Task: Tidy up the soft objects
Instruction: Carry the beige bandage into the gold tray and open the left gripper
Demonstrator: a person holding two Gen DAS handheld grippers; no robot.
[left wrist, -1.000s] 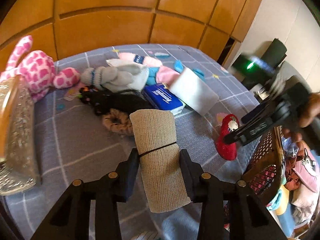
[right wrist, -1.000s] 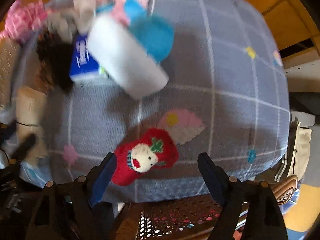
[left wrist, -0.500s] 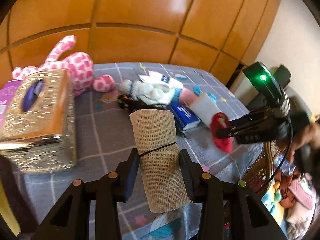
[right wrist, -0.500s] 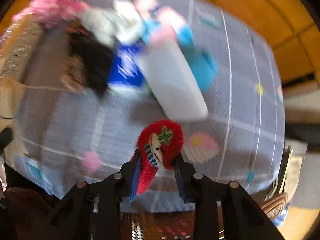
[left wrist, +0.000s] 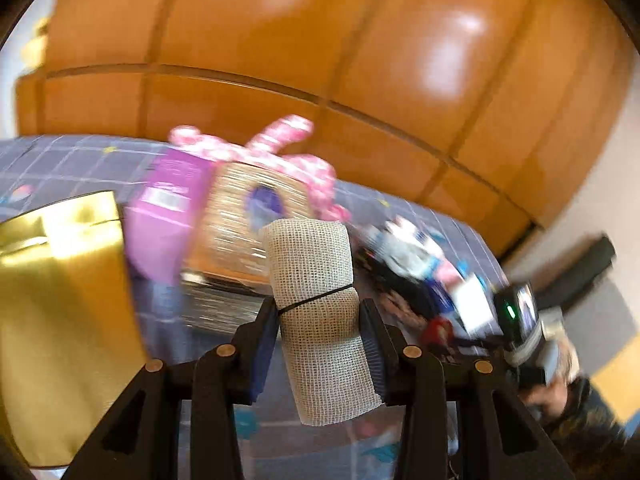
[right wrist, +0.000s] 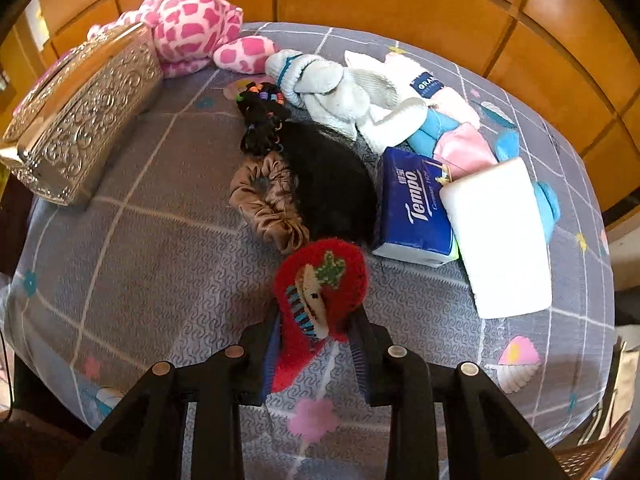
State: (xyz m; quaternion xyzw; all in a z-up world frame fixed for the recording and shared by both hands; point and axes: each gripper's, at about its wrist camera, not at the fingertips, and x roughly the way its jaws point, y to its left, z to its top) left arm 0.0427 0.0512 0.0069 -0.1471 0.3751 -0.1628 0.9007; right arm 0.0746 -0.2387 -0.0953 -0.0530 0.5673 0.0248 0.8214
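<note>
The left hand-held gripper (left wrist: pixel 320 344) pinches a bandage roll (left wrist: pixel 320 320) across its middle, upright, so it cannot unroll. The right hand-held gripper (right wrist: pixel 316 344) squeezes a red sock (right wrist: pixel 320 292), its jaws easing slightly apart, above the bed (right wrist: pixel 160 264). Other soft things crowd toward twelve o'clock.

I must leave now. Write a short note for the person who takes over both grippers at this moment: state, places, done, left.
Left gripper: shut on the beige bandage roll, held in the air.
Right gripper: jaws opening slightly, pads on the red fuzzy sock, lifted above the bed cover.
On the cover: brown scrunchie, black hair ties, white socks, Tempo tissue pack, white packet, pink plush, silver box.
Done: two items picked. Left: place them, sort the rest.
</note>
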